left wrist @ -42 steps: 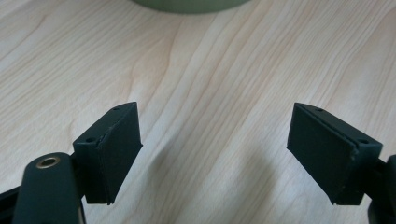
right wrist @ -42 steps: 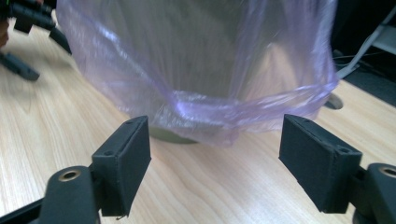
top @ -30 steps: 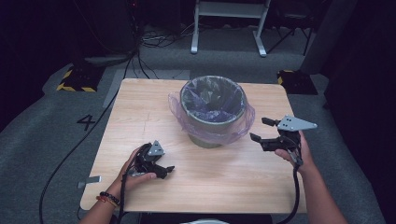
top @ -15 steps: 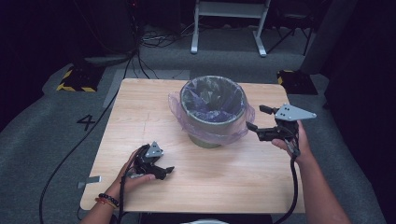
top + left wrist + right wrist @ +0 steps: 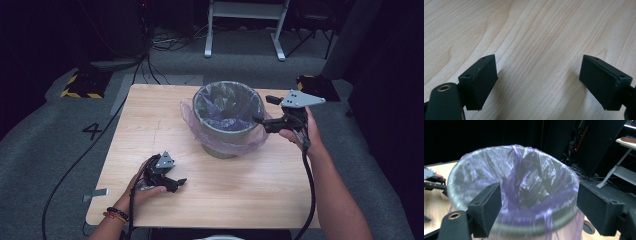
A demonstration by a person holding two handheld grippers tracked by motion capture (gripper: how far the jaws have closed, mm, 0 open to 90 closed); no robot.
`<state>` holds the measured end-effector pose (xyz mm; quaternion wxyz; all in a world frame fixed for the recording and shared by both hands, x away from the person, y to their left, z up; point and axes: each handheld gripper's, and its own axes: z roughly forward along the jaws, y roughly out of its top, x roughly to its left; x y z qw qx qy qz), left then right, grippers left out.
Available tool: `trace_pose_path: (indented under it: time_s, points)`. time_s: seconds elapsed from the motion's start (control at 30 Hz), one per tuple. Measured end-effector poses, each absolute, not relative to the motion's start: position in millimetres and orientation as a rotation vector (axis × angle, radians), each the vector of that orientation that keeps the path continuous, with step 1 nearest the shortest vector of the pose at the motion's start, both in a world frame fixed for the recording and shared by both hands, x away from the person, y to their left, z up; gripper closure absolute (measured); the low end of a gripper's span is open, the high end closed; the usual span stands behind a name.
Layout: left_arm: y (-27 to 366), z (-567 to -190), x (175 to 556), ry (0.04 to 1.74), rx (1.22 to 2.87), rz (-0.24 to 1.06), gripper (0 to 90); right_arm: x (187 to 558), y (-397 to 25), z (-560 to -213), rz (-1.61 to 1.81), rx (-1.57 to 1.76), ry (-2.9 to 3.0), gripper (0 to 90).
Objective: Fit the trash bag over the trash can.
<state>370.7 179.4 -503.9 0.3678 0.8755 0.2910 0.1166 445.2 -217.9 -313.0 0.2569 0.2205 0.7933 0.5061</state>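
While the left hand-held gripper (image 5: 172, 182) rests low on the counter (image 5: 150, 120) in the high view, the right hand-held gripper (image 5: 261, 111) hangs at the right rim of the bin (image 5: 227, 117), whose purple liner (image 5: 197, 117) folds over the outside.

Along the left hand-held gripper (image 5: 537, 75) in its own view, both jaws stand wide apart with bare counter (image 5: 536, 30) between and ahead of them.

From the right hand-held gripper (image 5: 537, 205), jaws spread wide and holding nothing, the bin (image 5: 514, 220) sits just ahead, its liner (image 5: 524, 182) sagging inside; the other hand-held gripper (image 5: 432, 182) shows beyond at far left.
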Motion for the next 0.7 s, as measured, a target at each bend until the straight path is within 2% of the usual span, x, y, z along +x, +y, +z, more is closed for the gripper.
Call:
trace_pose_path:
  time_s: [0.7]
  points:
    - [179, -504, 371, 0.749, 2.248, 0.297, 14.5, 492, -167, -314, 1.226, 0.697, 2.303, 21.2]
